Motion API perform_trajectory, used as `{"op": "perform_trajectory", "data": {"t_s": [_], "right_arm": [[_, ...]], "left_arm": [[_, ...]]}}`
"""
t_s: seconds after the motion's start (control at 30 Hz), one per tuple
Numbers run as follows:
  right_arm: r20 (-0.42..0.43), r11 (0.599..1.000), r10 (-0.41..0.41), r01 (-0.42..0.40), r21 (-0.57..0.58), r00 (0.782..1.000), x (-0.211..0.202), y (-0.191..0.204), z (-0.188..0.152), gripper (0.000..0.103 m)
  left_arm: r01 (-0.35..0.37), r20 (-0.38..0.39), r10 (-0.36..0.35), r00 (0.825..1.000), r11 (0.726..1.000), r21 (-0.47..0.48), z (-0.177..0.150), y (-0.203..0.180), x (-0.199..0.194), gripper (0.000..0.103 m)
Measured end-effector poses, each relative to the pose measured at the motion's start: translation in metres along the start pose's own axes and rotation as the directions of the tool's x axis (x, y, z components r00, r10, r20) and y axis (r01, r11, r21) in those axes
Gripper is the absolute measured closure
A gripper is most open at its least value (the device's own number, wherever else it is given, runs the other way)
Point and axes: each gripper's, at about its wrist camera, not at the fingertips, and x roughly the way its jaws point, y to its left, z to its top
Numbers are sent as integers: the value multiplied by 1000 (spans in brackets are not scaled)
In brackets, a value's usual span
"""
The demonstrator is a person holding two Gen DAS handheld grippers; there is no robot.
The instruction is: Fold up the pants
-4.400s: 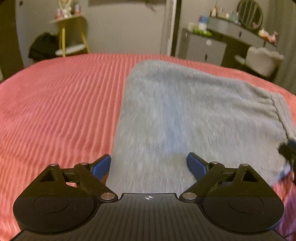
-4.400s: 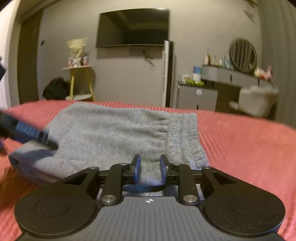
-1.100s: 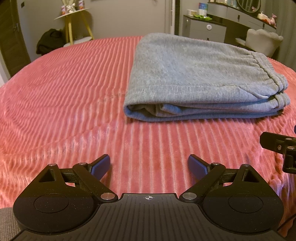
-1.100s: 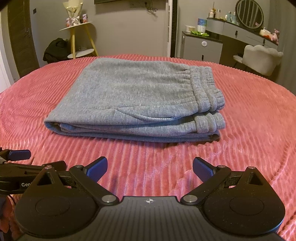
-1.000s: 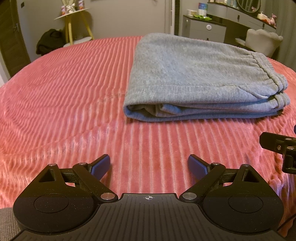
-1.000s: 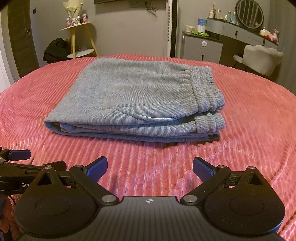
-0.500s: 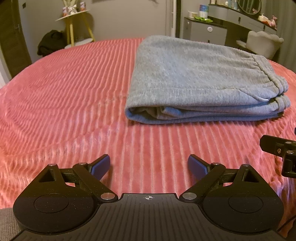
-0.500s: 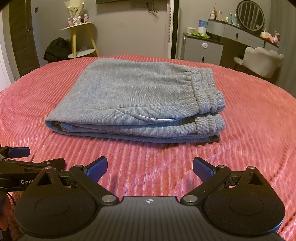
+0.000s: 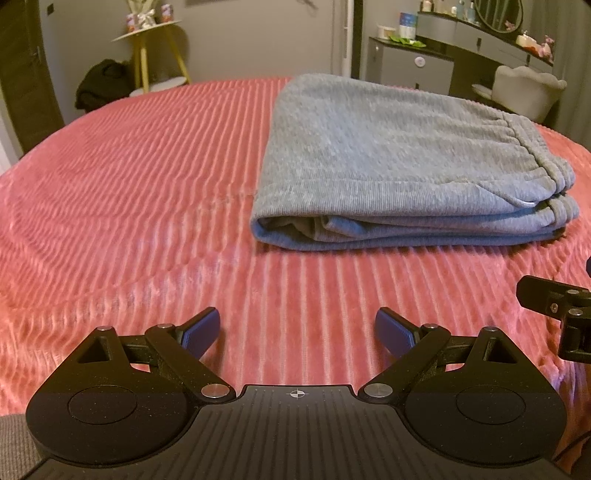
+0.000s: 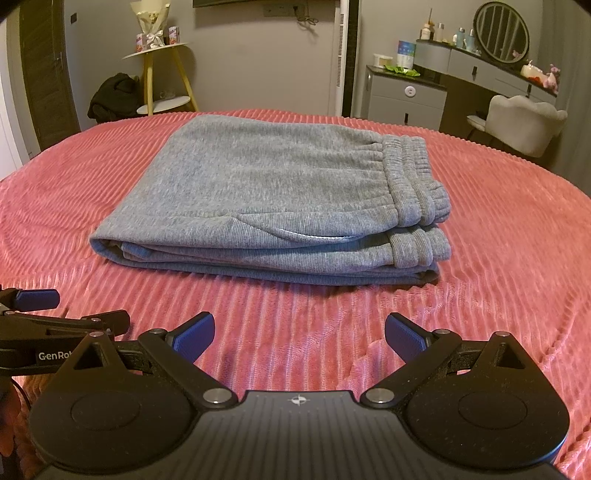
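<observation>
- Ahead of my left gripper [image 9: 297, 330], in the left wrist view, the grey sweatpants [image 9: 399, 162] lie folded into a flat stack on the pink ribbed bedspread [image 9: 129, 192], well apart from my fingers.
- My left gripper is spread wide, its blue pads [image 9: 201, 329] holding nothing, with only bedspread between them.
- From this side the pants show their folded edge nearest me, layers stacked one on another, and the elastic waistband [image 9: 535, 155] at the right end.
- At the right edge of this view, part of my right gripper [image 9: 554, 299] pokes in, black, over the bedspread.
- Behind the bed stand a yellow-legged side table [image 9: 155, 48] with a dark bundle [image 9: 103, 85] beside it, a grey dresser [image 9: 413, 66] and a pale chair [image 9: 524, 92].
- Over in the right wrist view, my right gripper [image 10: 300, 334] is also wide apart and empty, hovering above bare bedspread [image 10: 517, 240] just short of the pants.
- The sweatpants [image 10: 266, 184] sit squarely ahead, waistband [image 10: 410, 177] to the right, with the ribbed cuffs [image 10: 421, 247] tucked beneath it and a pocket opening showing on the near side.
- At the left edge, my left gripper [image 10: 40, 306] reaches in, one blue pad visible, apart from the pants.
- Further back are the side table [image 10: 162, 74], the dresser [image 10: 406, 92], a round mirror [image 10: 500, 27] and the chair [image 10: 524, 122].
</observation>
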Motion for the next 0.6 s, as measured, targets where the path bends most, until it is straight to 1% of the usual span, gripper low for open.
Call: {"op": "perform_trajectory", "data": {"t_s": [0.6], "right_arm": [[5, 1000, 2, -2, -6, 1000, -1, -1, 0, 4]], "left_arm": [[-2, 30, 1, 1000, 1000, 7, 0, -1, -3, 8]]}}
